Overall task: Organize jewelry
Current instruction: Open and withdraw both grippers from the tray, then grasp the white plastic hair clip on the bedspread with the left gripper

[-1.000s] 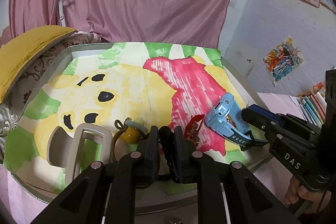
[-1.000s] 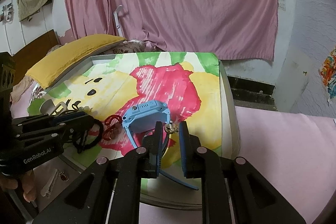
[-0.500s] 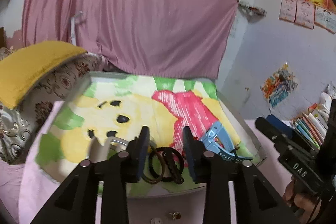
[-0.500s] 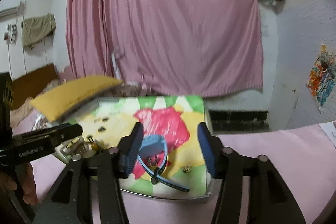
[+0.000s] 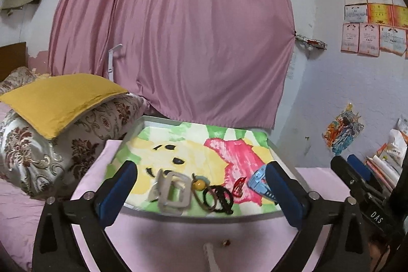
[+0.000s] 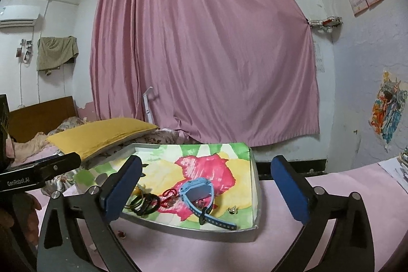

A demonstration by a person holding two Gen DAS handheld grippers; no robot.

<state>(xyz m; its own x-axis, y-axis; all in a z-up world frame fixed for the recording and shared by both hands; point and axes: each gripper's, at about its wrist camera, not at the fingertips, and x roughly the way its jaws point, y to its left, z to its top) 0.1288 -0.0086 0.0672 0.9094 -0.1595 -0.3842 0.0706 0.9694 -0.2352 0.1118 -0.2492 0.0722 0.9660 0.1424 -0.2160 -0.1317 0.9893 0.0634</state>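
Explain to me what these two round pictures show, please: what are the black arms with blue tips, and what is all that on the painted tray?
There is no robot here. A person holds a hand tool in each hand, each with two fingers and a wide-angle camera looking along them, so each picture is one tool's own view.

The left gripper and the right gripper are both wide open and hold nothing. Each view also catches the other tool at its edge.

Ahead is a shallow grey tray lined with a painted sheet, resting on pink cloth. In it lie a blue watch, a red clip, black hair ties, a yellow bead tie, a beige claw clip and a small gold trinket. A tiny piece lies outside, on the cloth.
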